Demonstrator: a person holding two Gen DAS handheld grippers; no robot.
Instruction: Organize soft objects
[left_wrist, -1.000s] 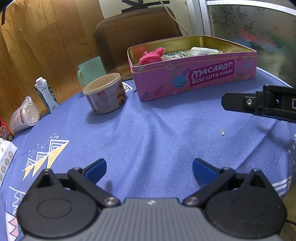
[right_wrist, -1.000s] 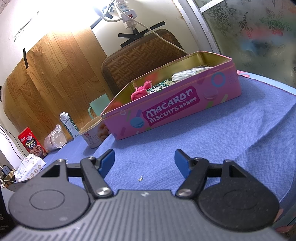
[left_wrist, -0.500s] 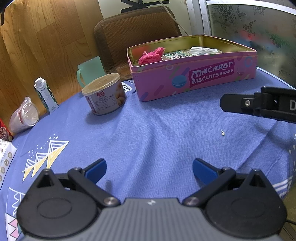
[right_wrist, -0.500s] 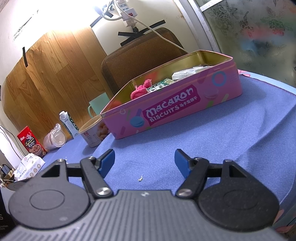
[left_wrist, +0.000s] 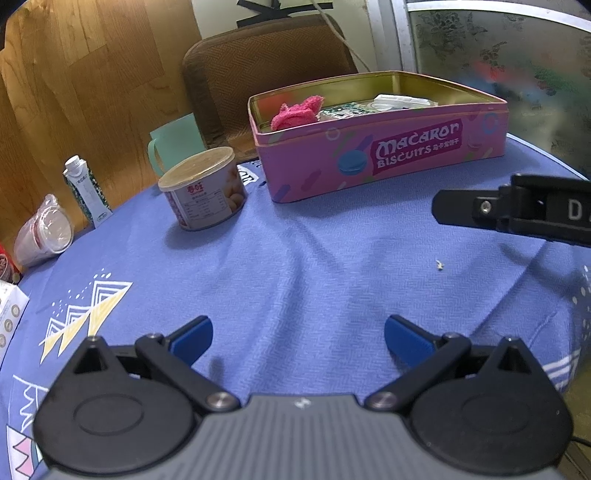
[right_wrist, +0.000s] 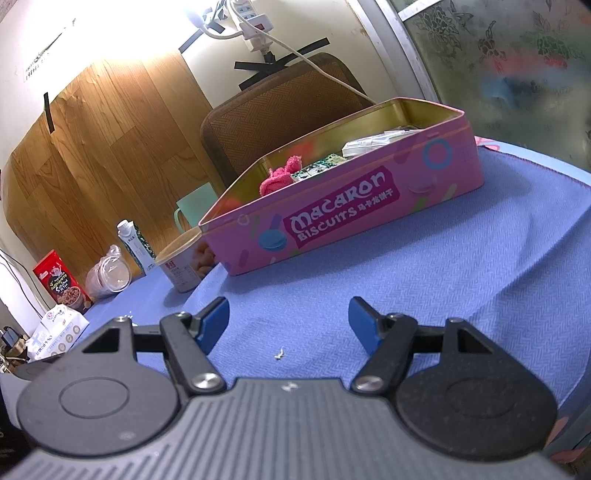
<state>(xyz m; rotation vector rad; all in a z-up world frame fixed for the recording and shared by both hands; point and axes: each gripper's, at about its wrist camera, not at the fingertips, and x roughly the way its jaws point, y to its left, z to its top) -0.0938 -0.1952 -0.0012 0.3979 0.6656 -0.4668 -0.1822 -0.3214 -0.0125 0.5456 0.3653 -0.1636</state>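
Pink cloth already sits in tin, well ahead of both claws; left claw & right claw gape empty, prob nothing left.

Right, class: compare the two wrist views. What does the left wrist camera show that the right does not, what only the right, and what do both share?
Only the left wrist view: the right gripper seen from the side, and the tablecloth's zigzag print.
Only the right wrist view: a power strip and a red snack box.
Both: the pink biscuit tin, the pink cloth inside it, and the round can.
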